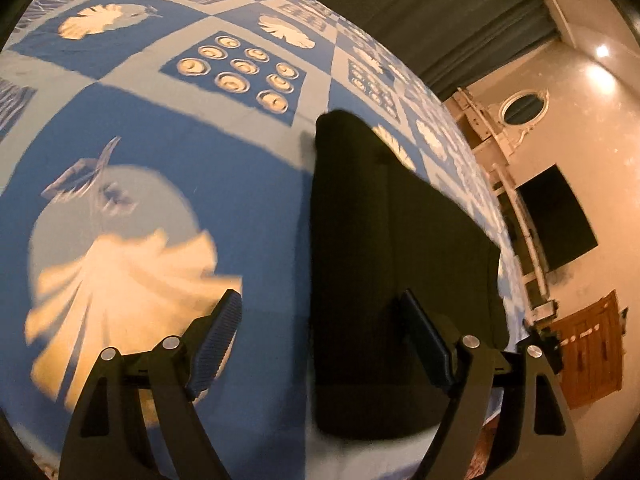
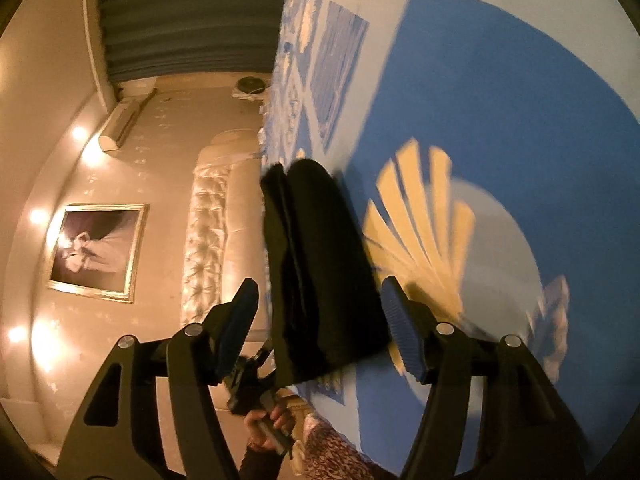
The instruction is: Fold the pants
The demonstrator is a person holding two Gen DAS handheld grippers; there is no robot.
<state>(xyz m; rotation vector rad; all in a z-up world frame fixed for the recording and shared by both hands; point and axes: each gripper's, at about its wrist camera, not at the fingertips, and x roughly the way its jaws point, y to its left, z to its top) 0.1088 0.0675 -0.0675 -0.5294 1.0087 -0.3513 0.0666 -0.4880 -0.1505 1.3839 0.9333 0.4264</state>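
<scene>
The black pants (image 1: 392,264) lie folded into a long narrow stack on the blue and white shell-print bedcover (image 1: 200,128). My left gripper (image 1: 324,332) hovers open over the stack's near left edge; one finger is above the cover and the other is above the black cloth. In the right wrist view the same pants (image 2: 320,260) lie on the bedcover (image 2: 500,100) near the bed's edge. My right gripper (image 2: 320,324) stands open, its pads on either side of the stack's near end without pressing on it. The left gripper (image 2: 248,376) shows below, held in a hand (image 2: 268,420).
Beyond the bed's edge are a grey curtain (image 1: 440,20), an oval mirror (image 1: 520,110), a dark screen (image 1: 556,220) and a wooden cabinet (image 1: 592,352). The right wrist view shows a tufted headboard (image 2: 208,232), a framed picture (image 2: 96,252) and a wall air conditioner (image 2: 120,124).
</scene>
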